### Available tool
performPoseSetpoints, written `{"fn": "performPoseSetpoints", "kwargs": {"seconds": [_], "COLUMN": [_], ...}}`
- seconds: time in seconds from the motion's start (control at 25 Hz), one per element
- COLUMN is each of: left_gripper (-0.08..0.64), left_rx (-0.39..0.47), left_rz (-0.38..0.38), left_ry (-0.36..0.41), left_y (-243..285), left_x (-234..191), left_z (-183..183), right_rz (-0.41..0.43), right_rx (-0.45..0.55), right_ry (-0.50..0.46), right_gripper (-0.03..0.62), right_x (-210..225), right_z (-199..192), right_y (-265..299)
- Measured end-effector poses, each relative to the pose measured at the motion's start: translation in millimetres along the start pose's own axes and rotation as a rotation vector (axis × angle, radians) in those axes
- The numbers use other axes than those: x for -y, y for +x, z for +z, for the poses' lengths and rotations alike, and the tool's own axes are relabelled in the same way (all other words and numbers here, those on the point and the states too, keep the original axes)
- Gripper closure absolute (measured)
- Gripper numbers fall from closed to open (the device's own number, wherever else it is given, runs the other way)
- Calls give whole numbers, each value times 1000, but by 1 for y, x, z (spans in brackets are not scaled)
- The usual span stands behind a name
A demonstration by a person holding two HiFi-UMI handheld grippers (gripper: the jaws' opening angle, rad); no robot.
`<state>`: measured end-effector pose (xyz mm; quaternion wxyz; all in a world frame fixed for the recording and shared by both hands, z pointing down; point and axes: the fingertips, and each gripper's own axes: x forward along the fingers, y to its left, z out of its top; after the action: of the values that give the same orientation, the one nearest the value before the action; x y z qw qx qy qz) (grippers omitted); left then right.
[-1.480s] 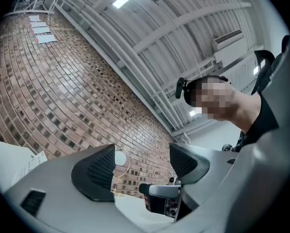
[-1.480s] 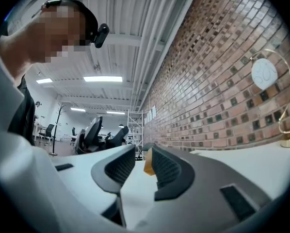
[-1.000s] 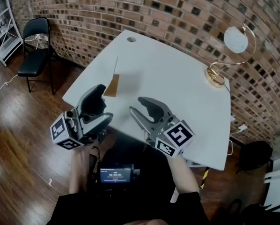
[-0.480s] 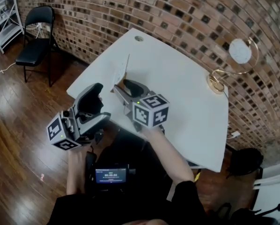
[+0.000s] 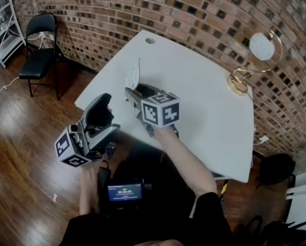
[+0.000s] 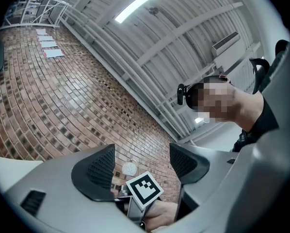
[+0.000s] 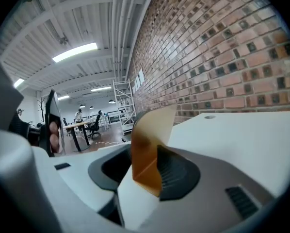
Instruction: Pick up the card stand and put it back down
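The card stand (image 5: 134,75), an amber see-through holder with a pale card upright in it, stands near the left edge of the white table (image 5: 204,101). My right gripper (image 5: 136,93) reaches it from the near side. In the right gripper view the card stand (image 7: 147,152) sits between the jaws, against the right pad (image 7: 176,174), with a gap to the left pad. Those jaws have just been closing. My left gripper (image 5: 101,111) hangs open off the table's near-left corner. In its own view the left gripper (image 6: 141,159) points up at the brick wall with nothing between its jaws.
A gold lamp with a round white globe (image 5: 247,65) stands at the table's far right corner. A cable hole (image 5: 150,41) marks the far end. On the wood floor to the left are a black folding chair (image 5: 39,47) and a white shelf (image 5: 0,29).
My right gripper has moved from the table's near edge forward and left, and its jaws now stand around the card stand. The left gripper has hardly shifted.
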<state>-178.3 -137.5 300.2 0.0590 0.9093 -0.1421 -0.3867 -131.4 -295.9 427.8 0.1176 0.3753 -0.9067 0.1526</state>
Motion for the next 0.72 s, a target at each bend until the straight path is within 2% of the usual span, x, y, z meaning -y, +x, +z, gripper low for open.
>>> {"fn": "performPoseSetpoints", "kwargs": {"seconds": [0.36, 0.44, 0.56, 0.72], "left_gripper": [215, 216, 215, 215], "left_rx": [-15, -19, -27, -34], "left_rz": [-8, -7, -7, -3], "left_ry": [-15, -18, -21, -27], "left_y": [7, 7, 7, 9], "left_x": [-1, -1, -1, -2], "left_z": [-8, -10, -15, -19], "right_rz": [-104, -62, 44, 98], "right_rx": [-54, -50, -61, -101], "right_ry": [-38, -39, -72, -113], "right_gripper": [421, 422, 439, 440], "right_x": [57, 62, 59, 48], "right_z": [2, 5, 5, -3], "right_y": [-42, -46, -43, -34]}}
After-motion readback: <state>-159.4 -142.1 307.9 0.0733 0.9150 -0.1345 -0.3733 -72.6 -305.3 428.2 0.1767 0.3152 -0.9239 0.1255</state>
